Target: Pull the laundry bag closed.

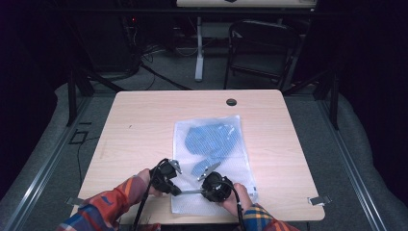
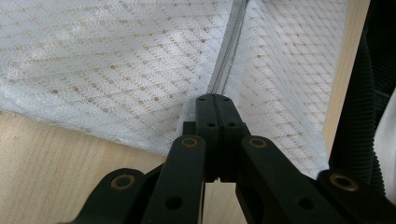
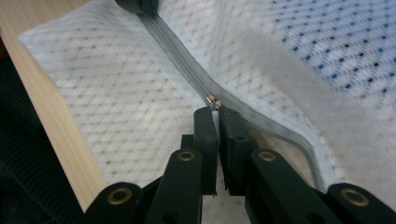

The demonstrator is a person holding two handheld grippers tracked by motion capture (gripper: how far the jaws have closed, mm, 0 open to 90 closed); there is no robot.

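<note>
Both pairs of jaws are pressed together on the white mesh bag [image 1: 211,159]. Seen in the left gripper view, the left gripper [image 2: 213,99] has its two black jaws closed flat against each other, their tips pinching the mesh right at the near end of the grey zipper [image 2: 226,56], which runs straight away from them up the fabric. Seen in the right gripper view, the right gripper [image 3: 215,112] has its jaws drawn nearly together with a sliver of white mesh caught between them; the small metal zipper slider [image 3: 214,101] sits at their tips, touching or just beyond them, and I cannot tell whether the pull tab itself is clamped.

From the high view, the bag lies flat on the wooden tabletop [image 1: 139,125], stretching from about the middle down to the near edge, slightly right of centre. Blue clothing [image 1: 211,139] shows through the mesh in the bag's far half. The left gripper [image 1: 177,191] and right gripper [image 1: 204,191] both work at the bag's near end, close to the near edge, with the zipper drawn taut between them. Plaid sleeves [image 1: 103,209] come in over the near edge.
</note>
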